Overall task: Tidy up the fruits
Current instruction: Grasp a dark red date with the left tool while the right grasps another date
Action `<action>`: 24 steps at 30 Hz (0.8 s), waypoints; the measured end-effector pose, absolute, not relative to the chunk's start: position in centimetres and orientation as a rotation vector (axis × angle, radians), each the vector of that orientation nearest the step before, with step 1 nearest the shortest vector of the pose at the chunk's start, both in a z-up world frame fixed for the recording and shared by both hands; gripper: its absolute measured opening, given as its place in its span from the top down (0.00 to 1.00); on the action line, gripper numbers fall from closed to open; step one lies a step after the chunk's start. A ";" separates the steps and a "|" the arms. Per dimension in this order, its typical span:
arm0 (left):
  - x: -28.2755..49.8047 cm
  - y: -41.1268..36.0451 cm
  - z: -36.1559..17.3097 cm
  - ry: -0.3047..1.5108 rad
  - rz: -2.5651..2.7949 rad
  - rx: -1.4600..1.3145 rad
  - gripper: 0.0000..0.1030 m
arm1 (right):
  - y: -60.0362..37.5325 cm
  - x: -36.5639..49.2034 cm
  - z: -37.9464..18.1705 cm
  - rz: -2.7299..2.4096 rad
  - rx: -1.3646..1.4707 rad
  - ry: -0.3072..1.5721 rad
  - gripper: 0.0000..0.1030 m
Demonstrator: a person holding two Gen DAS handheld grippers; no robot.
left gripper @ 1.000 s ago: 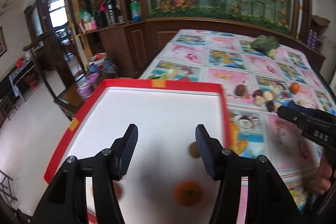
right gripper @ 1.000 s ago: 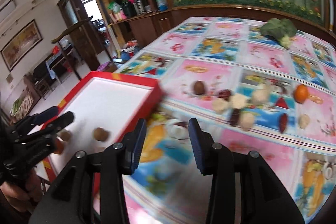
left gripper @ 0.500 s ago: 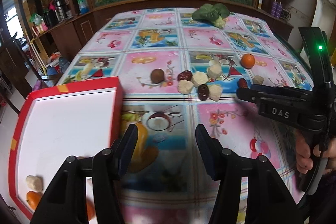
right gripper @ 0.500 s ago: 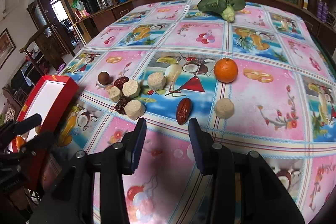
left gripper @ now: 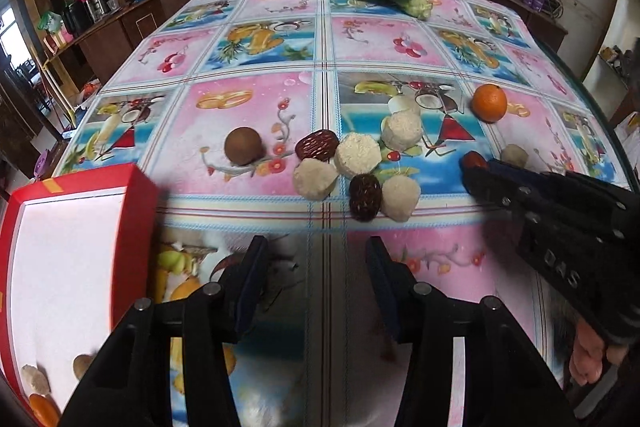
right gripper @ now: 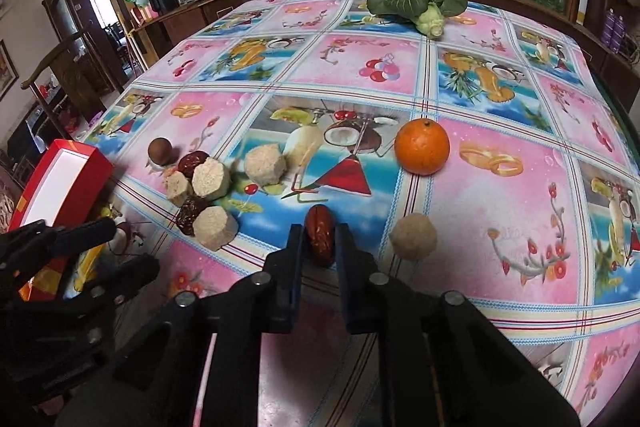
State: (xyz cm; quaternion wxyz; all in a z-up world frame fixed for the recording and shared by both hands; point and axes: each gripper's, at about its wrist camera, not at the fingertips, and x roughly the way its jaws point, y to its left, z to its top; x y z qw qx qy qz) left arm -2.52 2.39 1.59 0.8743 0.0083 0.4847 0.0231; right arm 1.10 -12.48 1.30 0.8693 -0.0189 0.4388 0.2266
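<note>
The left gripper [left gripper: 314, 281] hangs over the patterned tablecloth [left gripper: 256, 27] with its jaws at a middling width and nothing between them; they have just been narrowing a little. A second ago this camera looked straight down into the red tray [left gripper: 132, 187]; now the tray sits at the left edge of its view, with an orange piece, a brown one and a pale one lying at its near corner, so this hand has swung away from the tray and back toward the loose fruit. Ahead of it lie the brown round fruit [left gripper: 243, 146], then the cluster of pale cakes [left gripper: 357, 154] and dark dates [left gripper: 365, 195], then the orange [left gripper: 489, 103] farther right. The right gripper [right gripper: 318, 241] has just been closing and is now clamped on a red date [right gripper: 319, 237] that still rests on the cloth, just left of a pale ball [right gripper: 413, 236]. A second ago its jaws stood apart over bare cloth near the tray. In my judgement the date is secured and the next step is to lift it across to the tray, while the left hand looks set to choose a piece from the cluster.
</note>
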 end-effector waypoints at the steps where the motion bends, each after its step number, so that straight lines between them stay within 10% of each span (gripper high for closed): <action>1: -2.3 2.3 1.6 1.010 0.051 0.017 0.52 | -12.6 1.1 1.3 0.475 -0.035 0.921 0.83; 13: 0.2 0.5 1.5 0.986 0.030 0.043 0.52 | -13.9 1.6 1.3 0.483 0.059 0.978 0.83; 24: -0.1 0.3 1.6 0.960 -0.053 -0.004 0.84 | -13.5 1.3 1.4 0.474 0.023 0.956 0.83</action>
